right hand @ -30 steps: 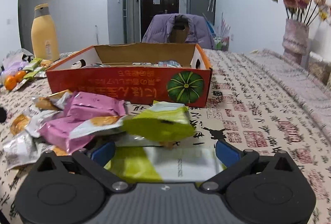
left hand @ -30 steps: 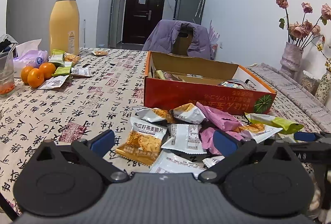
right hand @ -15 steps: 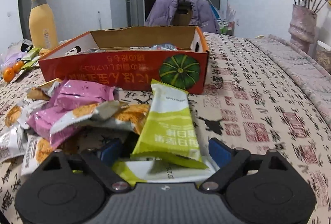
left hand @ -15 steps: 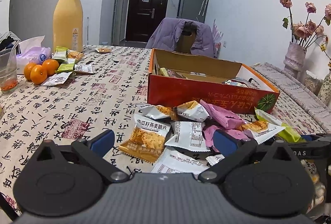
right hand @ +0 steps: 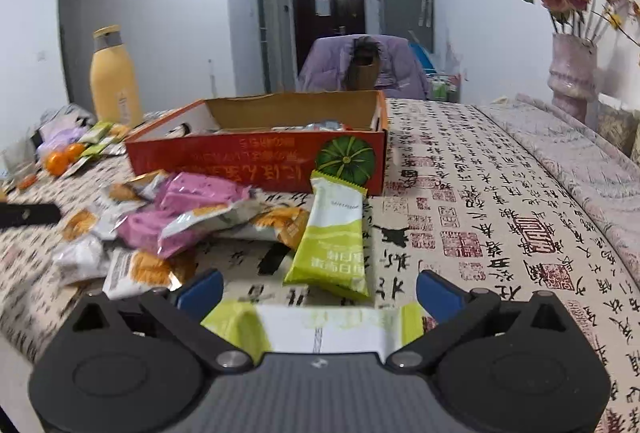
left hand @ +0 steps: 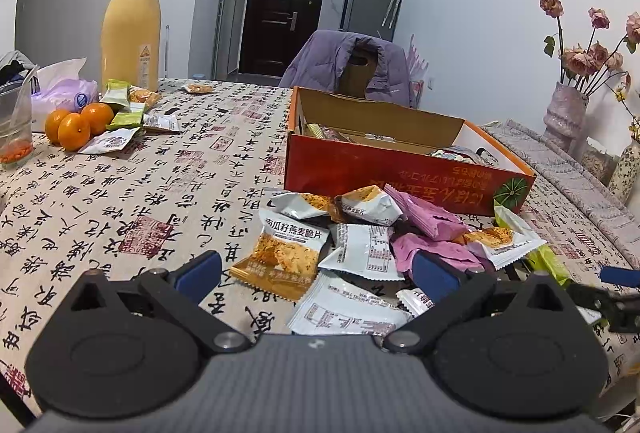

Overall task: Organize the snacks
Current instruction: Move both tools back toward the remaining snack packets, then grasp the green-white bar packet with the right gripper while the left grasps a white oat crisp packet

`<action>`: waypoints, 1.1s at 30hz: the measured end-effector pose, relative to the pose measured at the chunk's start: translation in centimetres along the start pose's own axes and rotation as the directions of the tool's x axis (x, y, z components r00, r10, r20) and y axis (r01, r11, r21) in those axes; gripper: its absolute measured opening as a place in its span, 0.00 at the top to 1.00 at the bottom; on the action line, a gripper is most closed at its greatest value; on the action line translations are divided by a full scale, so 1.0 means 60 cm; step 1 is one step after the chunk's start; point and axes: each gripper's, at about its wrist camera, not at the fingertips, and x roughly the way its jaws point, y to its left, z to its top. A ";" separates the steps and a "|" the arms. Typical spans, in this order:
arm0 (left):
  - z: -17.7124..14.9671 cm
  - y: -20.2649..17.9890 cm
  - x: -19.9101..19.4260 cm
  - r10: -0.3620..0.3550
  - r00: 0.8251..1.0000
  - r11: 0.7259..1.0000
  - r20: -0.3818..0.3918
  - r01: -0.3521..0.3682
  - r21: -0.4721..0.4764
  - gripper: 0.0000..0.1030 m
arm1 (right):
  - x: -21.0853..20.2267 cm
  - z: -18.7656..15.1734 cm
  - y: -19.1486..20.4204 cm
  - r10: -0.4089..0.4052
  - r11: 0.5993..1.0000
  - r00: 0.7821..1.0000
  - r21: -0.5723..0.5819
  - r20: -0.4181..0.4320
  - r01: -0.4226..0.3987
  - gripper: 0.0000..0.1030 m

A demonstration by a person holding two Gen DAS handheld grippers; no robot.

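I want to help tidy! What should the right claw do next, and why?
Probably close the right claw, whose jaws are opening with nothing gripped, on the green packet lying loose just ahead, then carry it to the orange box behind, which already holds snacks.

On my left gripper (left hand: 316, 269) and right gripper (right hand: 318, 287) I see identical construction: a ribbed grey central housing flanked by two matte black rounded plates, each with a shallow circular recess. Black linkage arms pivot on silver screws and end in blue finger pads (right hand: 200, 287). A small pale mark sits centred on each housing's front edge.
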 end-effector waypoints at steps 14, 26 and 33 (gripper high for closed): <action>-0.004 0.001 -0.009 0.004 1.000 1.000 -0.003 -0.004 -0.003 0.00 | -0.042 -0.026 0.020 0.041 0.991 0.999 -0.126 0.012 -0.039 0.00; -0.008 -0.003 -0.015 -0.008 1.000 1.000 -0.012 0.009 0.008 0.00 | 0.044 -0.015 0.046 0.053 0.974 0.996 -0.215 -0.072 -0.068 0.02; -0.010 0.005 -0.007 -0.008 1.000 1.000 -0.027 0.008 -0.002 0.00 | 0.034 -0.019 0.014 0.104 0.987 0.991 -0.112 -0.080 -0.113 0.44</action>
